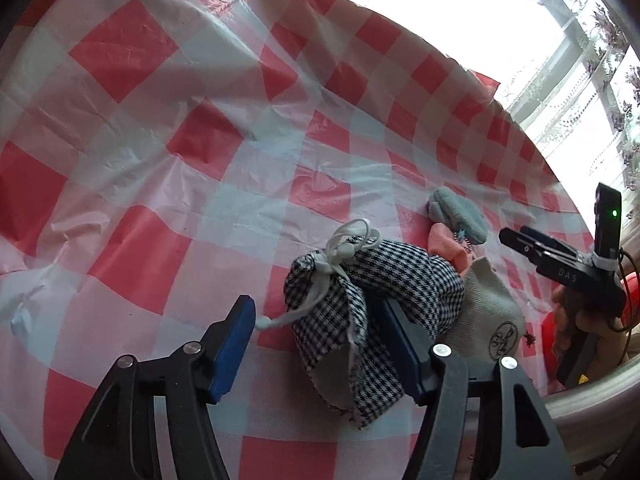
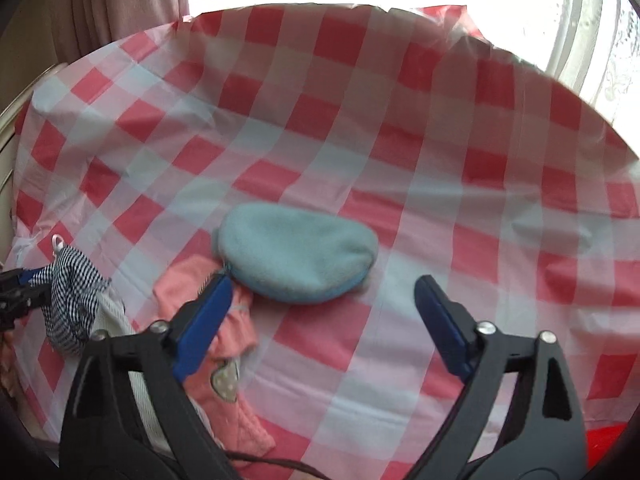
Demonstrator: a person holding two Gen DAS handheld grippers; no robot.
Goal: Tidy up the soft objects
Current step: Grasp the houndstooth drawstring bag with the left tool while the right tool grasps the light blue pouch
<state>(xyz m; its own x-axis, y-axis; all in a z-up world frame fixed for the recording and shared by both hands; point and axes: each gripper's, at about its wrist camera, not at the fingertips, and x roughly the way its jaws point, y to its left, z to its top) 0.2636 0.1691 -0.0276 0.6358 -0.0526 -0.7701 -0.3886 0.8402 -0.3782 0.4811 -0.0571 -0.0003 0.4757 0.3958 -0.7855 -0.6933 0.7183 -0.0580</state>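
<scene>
A black-and-white houndstooth drawstring bag (image 1: 360,300) lies on the checked tablecloth between the jaws of my left gripper (image 1: 316,340). Its right pad (image 1: 400,344) sits against the cloth while the left pad (image 1: 236,344) stands clear, so the gripper is open. A beige pouch (image 1: 488,316), a pink garment (image 1: 444,244) and a blue-grey plush pouch (image 1: 460,212) lie just to the right. My right gripper (image 2: 322,292) is open and empty, with the plush pouch (image 2: 296,256) just beyond its fingertips and the pink garment (image 2: 224,344) under its left finger.
The red-and-white checked tablecloth (image 1: 160,140) covers the table. A bright window with lace curtains (image 1: 580,60) runs behind it. A hand (image 1: 568,320) holds the right gripper (image 1: 508,236) at the right edge. The houndstooth bag (image 2: 72,292) shows at the left of the right wrist view.
</scene>
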